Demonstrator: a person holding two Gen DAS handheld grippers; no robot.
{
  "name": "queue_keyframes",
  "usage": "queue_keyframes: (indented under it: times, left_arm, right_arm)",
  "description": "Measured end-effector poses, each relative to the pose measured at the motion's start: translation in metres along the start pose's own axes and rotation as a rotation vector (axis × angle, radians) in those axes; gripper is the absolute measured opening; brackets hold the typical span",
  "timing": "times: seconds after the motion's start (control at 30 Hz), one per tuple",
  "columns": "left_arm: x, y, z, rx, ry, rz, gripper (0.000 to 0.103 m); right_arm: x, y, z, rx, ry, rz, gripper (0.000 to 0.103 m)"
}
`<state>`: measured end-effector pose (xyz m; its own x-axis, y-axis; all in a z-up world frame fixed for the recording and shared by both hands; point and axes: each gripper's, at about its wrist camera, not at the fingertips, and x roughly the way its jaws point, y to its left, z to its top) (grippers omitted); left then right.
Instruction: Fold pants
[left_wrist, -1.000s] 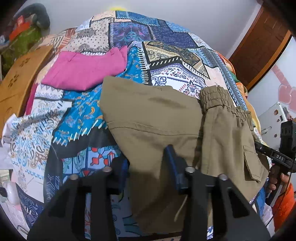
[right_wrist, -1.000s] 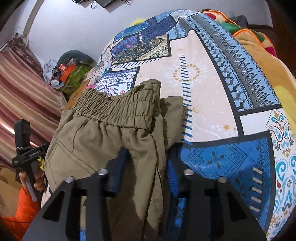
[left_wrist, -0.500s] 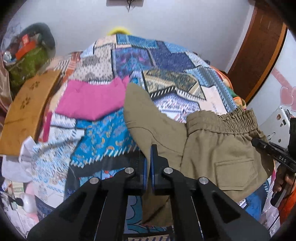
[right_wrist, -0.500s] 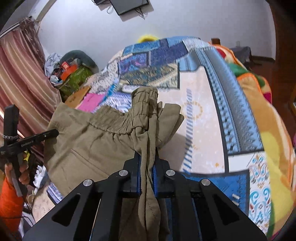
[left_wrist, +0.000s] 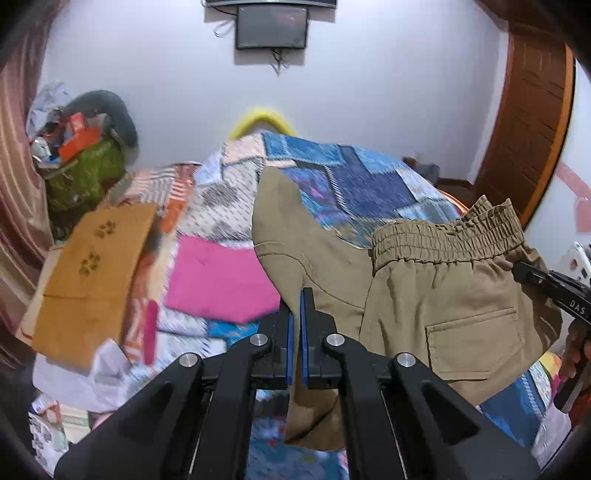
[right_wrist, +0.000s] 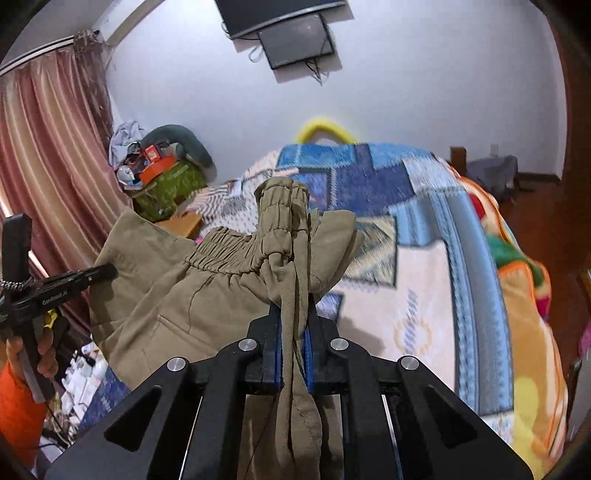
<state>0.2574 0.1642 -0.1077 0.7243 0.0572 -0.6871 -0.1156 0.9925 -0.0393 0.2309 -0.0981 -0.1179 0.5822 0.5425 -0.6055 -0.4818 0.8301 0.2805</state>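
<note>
**Ana:** Grippers first: how were they set?

**Ravi:** Both were clamped on cloth. The left gripper (left_wrist: 295, 332) had its blue pads nearly together, pinching the edge of the olive pants (left_wrist: 424, 295). The right gripper (right_wrist: 294, 332) had its jaws closed around a thick bunch of the same fabric, with the gathered waistband (right_wrist: 282, 218) standing up at twelve o'clock beyond its tips.

**Ana:** Where were the pants?

**Ravi:** Held up off the patchwork bedspread (left_wrist: 351, 177), hanging between the two tools. In the left view the waistband and back pocket (left_wrist: 476, 347) spread out toward three o'clock, where the other tool showed at the frame edge. A loose end drooped toward six o'clock.

**Ana:** How far along was the folding?

**Ravi:** Early to middle, by his reading. The cloth looked doubled over itself, so a first fold may have been made, but nothing lay flat and neat. Laying it down, smoothing it and folding it across remained.

**Ana:** And the hands?

**Ravi:** Both tools pointed forward over the bed, raised and level, well apart. The person's left hand (right_wrist: 33, 354) gripped its handle at nine o'clock in the right view. A pink garment (left_wrist: 218, 280) lay on the bed at ten o'clock.
</note>
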Motion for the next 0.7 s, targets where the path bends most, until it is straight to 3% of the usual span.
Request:
queue_keyframes:
  times: [0.43, 0.57, 0.7]
  left_arm:
    - [0.091, 0.103, 0.06, -0.046, -0.013, 0.178, 0.003]
    - [0.13, 0.124, 0.061, -0.02, 0.003, 0.245, 0.003]
    - [0.174, 0.146, 0.051, -0.034, 0.07, 0.268, 0.003]
  right_arm:
    - [0.111, 0.054, 0.065, -0.1, 0.006, 0.023, 0.008]
    - [0.152, 0.068, 0.078, -0.128, 0.025, 0.012, 0.008]
    - [0.194, 0.074, 0.077, -0.141, 0.066, 0.008, 0.008]
